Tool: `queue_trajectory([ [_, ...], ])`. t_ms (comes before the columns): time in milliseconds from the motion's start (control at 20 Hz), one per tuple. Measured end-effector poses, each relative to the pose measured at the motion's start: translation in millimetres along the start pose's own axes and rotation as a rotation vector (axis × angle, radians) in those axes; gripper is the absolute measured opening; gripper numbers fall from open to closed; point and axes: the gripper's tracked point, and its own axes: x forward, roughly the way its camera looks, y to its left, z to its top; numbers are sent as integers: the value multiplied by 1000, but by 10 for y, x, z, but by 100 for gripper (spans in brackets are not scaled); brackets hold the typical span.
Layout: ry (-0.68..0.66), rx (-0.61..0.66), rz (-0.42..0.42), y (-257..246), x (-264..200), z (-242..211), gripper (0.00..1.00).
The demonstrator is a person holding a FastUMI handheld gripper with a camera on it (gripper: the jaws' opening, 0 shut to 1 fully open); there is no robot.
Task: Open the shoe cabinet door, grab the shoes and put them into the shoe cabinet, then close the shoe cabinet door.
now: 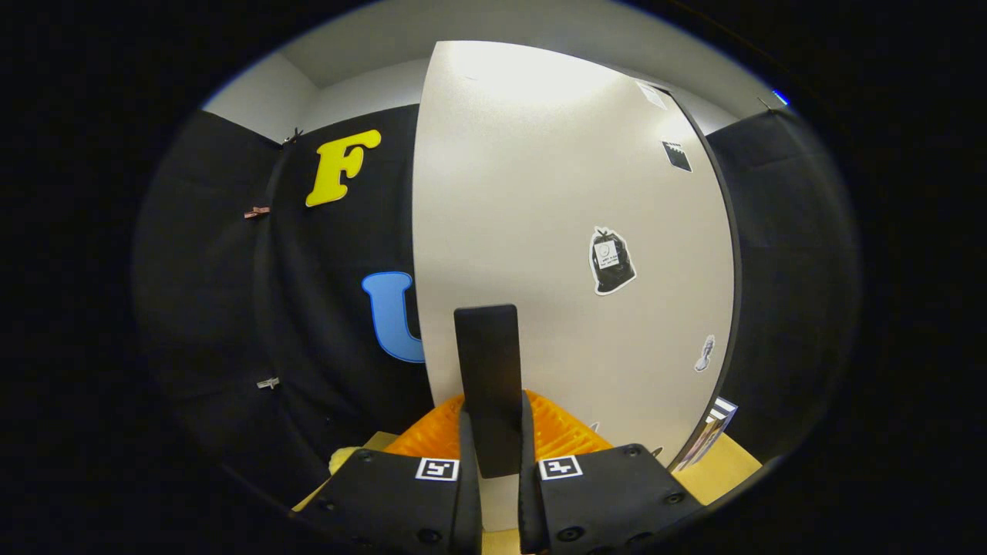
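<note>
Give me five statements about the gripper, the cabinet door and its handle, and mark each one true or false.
1. The gripper has its two fingers closed on the dark handle of the cabinet door. True.
2. The door is black. False: it is a pale, off-white panel.
3. A sticker of a black bag sits on the door, beyond the handle. True.
4. A shoe is held between the fingers. False: the handle is between them.
5. The handle is a round knob. False: it is a flat upright bar.
</note>
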Motion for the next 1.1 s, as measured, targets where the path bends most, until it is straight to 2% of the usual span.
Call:
queue_trajectory([
  [450,34,20,109,-306,-615,22,23],
  [1100,40,22,147,-848,-1159,93,22],
])
